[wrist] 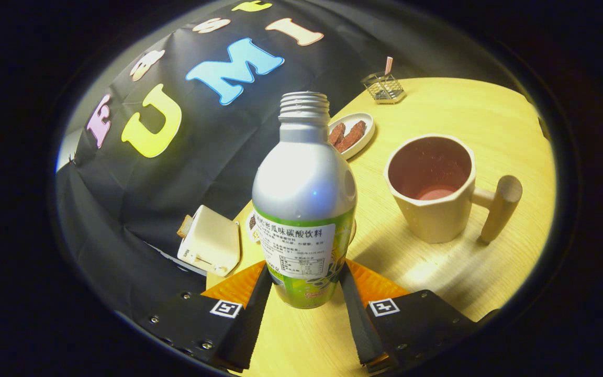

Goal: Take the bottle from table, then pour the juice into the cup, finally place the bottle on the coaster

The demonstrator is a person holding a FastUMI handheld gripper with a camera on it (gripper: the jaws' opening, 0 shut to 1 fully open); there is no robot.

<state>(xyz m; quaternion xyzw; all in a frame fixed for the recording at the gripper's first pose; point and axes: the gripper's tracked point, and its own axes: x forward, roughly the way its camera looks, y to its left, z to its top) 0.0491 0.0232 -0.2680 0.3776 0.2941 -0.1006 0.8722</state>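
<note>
Two fingers of the hand-held gripper (pixel 304 293) clamp the bottle (pixel 304 209) low on its label, so it is gripping the bottle, uncapped and roughly upright over the counter (pixel 458 272). Just beyond, to the right, stands the cup (pixel 435 188), its handle pointing away from the bottle. To pour well, I'd say carry the neck over the rim first, then tip slowly. Farther off sit a toaster (pixel 210 241), a dish (pixel 354 135) and a wire holder (pixel 383 87).
</note>
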